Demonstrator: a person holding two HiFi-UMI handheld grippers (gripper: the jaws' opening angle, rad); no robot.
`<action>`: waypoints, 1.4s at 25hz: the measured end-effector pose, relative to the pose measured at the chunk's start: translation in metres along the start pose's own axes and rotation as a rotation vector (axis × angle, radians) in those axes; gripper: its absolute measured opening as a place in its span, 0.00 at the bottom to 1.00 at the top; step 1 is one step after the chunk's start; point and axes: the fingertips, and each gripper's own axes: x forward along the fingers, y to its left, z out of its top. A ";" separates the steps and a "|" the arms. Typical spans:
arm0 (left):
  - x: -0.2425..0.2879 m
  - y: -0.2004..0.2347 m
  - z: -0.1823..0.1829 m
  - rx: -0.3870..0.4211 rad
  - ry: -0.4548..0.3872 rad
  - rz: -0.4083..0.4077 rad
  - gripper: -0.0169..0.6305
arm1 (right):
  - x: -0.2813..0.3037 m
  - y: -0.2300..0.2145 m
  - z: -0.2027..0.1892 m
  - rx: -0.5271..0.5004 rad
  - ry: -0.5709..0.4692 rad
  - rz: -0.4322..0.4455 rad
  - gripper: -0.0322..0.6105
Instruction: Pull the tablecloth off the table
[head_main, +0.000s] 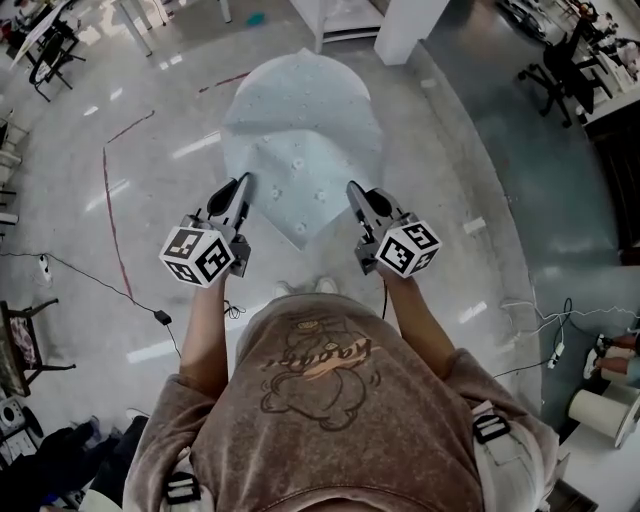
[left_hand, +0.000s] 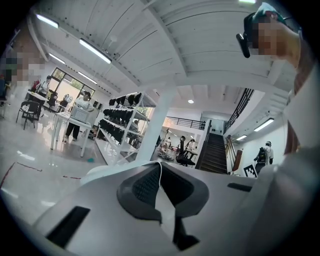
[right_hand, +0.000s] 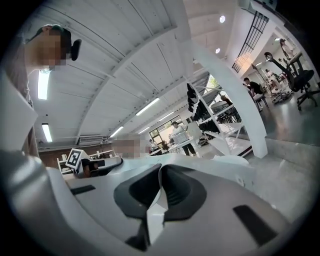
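In front of the person (head_main: 330, 400), the tablecloth (head_main: 300, 140) stretched out above the floor (head_main: 480, 150) from the left gripper (head_main: 244, 182) and right gripper (head_main: 352, 188). Both sets of fingers pinched its near edge, and it looked largely pulled free.

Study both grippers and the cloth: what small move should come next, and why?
Probably draw both back toward the body together: the left gripper and right gripper are each shut on a near edge of the tablecloth, and most of it lies spread out ahead of them.
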 end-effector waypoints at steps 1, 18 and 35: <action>-0.001 0.000 0.001 0.000 -0.004 0.005 0.06 | 0.001 0.001 0.001 -0.006 0.003 0.010 0.06; -0.059 0.028 0.017 0.010 -0.071 0.178 0.06 | 0.048 0.049 -0.006 -0.059 0.079 0.200 0.06; -0.120 0.036 0.017 -0.008 -0.135 0.375 0.06 | 0.076 0.092 -0.031 -0.047 0.164 0.390 0.06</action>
